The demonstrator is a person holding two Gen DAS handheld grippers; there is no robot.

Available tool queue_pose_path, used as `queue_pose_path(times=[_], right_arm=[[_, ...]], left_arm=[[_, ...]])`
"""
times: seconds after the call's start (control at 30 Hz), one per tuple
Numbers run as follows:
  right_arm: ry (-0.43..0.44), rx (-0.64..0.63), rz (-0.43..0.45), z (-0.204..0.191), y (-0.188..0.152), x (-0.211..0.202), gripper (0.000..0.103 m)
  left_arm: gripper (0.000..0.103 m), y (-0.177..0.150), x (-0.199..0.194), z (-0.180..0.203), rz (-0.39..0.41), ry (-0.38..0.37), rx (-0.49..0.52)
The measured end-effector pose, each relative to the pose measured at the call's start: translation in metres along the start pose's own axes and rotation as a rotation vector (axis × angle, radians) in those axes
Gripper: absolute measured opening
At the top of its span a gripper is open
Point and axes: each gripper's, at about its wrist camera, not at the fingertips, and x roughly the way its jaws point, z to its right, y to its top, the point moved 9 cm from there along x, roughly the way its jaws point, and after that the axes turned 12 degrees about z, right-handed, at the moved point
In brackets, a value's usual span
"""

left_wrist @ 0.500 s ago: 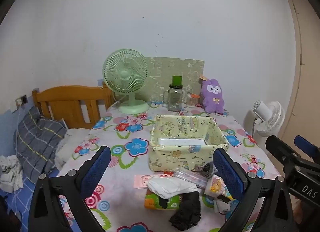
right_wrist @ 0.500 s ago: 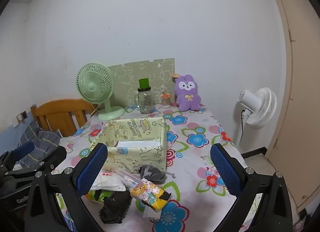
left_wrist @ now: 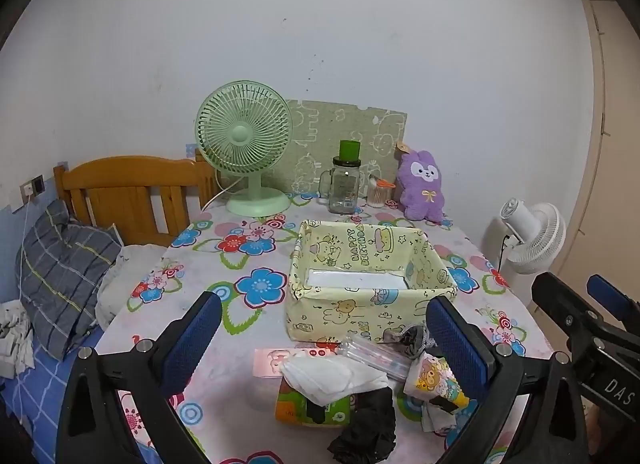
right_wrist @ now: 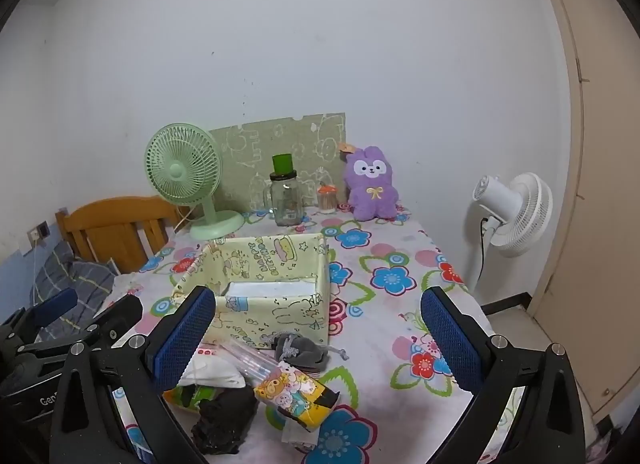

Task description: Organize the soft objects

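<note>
Left wrist view: the left gripper (left_wrist: 326, 338) hangs above the near edge of a table (left_wrist: 208, 264) covered by a floral cloth, its blue-padded jaws spread to their widest with nothing between them. A yellow fabric basket (left_wrist: 362, 318) printed with cartoon figures stands at mid-table; a flat white item (left_wrist: 354, 279) lies on its floor. Just in front of the basket lies a loose pile: a white cloth (left_wrist: 336, 376) on top of a green packet (left_wrist: 296, 410), a crumpled black cloth (left_wrist: 366, 430) nearest the camera, a clear plastic sleeve (left_wrist: 374, 354), a pink card (left_wrist: 276, 360), a cartoon-printed yellow pouch (left_wrist: 434, 382) and a grey drawstring bag (left_wrist: 406, 338) touching the basket's front wall. At the far edge of the table, against the wall, stand a green desk fan (left_wrist: 244, 143), a glass jar with a green lid (left_wrist: 345, 183) and a purple plush rabbit (left_wrist: 423, 183). The right gripper (left_wrist: 588, 328) enters at the right margin. A wooden headboard (left_wrist: 128, 191) and a plaid pillow (left_wrist: 60, 264) lie to the left of the table.

Right wrist view: the right gripper (right_wrist: 318, 338) likewise has its jaws fully apart and empty. The pile sits at lower left, between the basket and the camera, with the black cloth and yellow pouch foremost. A white floor fan (right_wrist: 516, 215) stands beyond the table's right side.
</note>
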Motion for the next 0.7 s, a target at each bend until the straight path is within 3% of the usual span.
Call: queue_pose_path(times=[0.7], right_arm=[[0.010, 0.013, 0.009, -0.0013, 0.0025, 0.0032, 0.103]], left_arm=[[0.101, -0.0051, 0.0095, 0.0002, -0.007, 0.002, 0.019]])
